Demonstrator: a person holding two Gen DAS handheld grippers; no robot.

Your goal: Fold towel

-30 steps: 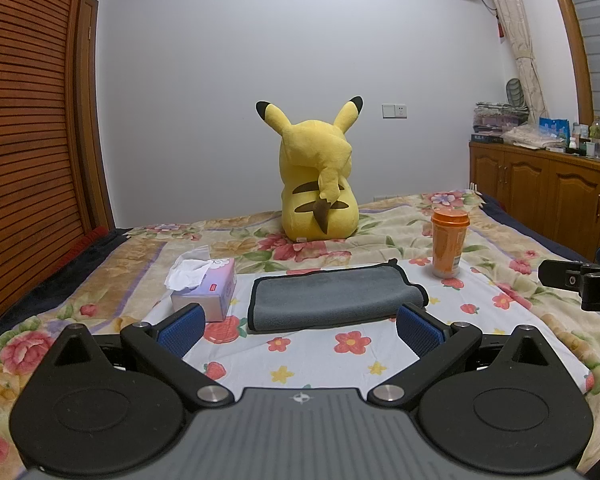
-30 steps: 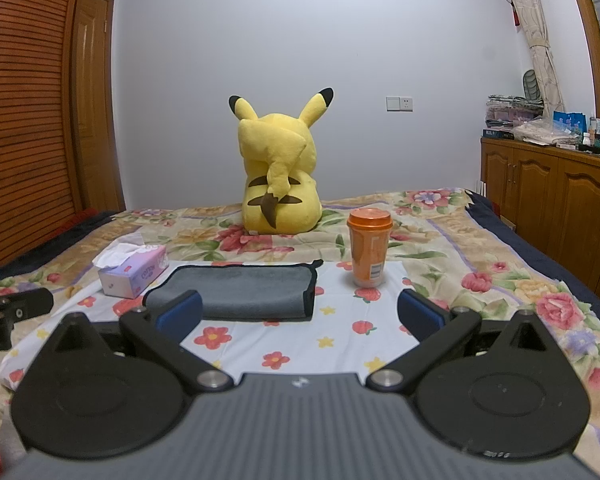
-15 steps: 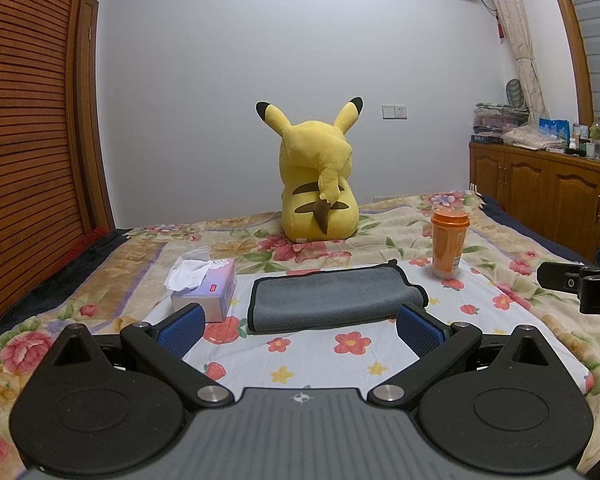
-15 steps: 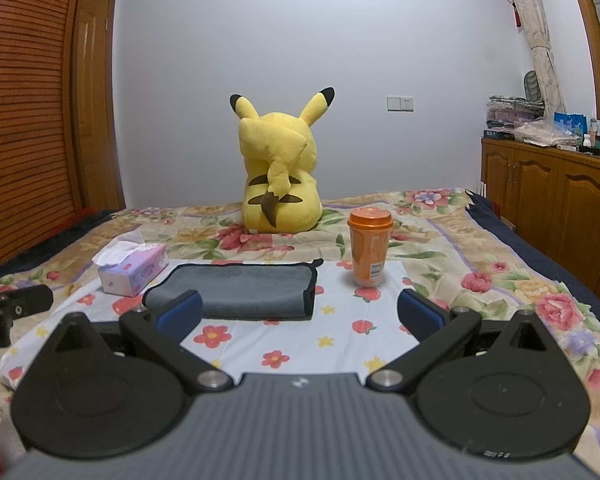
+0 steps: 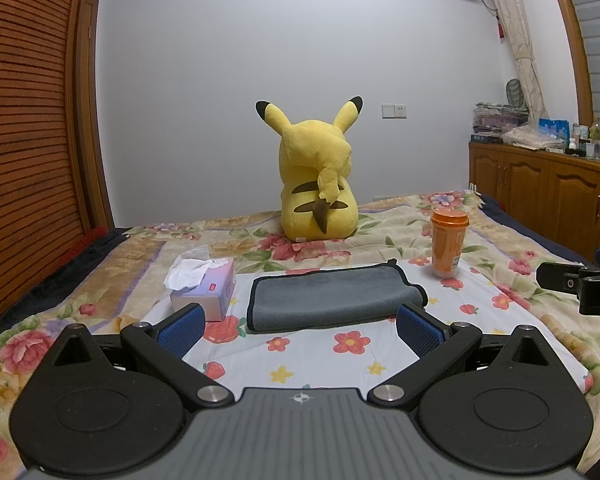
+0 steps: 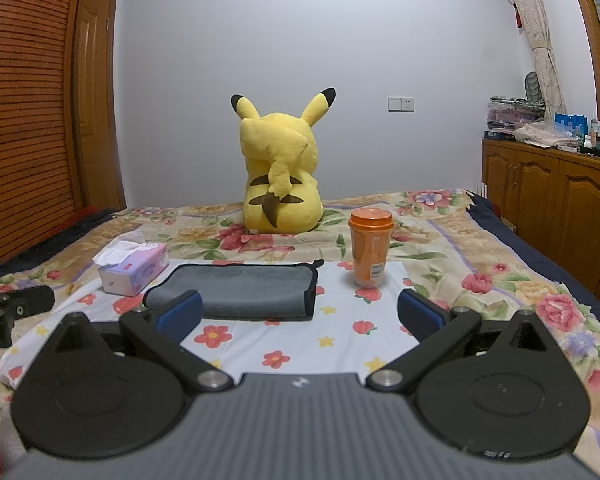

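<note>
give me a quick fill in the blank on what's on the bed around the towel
1. The grey towel lies folded on the ____.
2. Left of the towel sits a tissue box; right of it stands an ____ cup.
3. Behind the towel sits a ____ plush toy.
4. Both the left gripper and right gripper are ____, holding nothing.

Missing words: bed; orange; yellow; open

ahead of me a yellow pikachu plush (image 5: 319, 184) sits on the floral bedspread (image 5: 380, 352), back turned. an orange lidded cup (image 5: 448, 242) stands upright to my right, a tissue box (image 5: 206, 290) lies left, and wooden cabinets (image 5: 540, 196) line the right wall.
</note>
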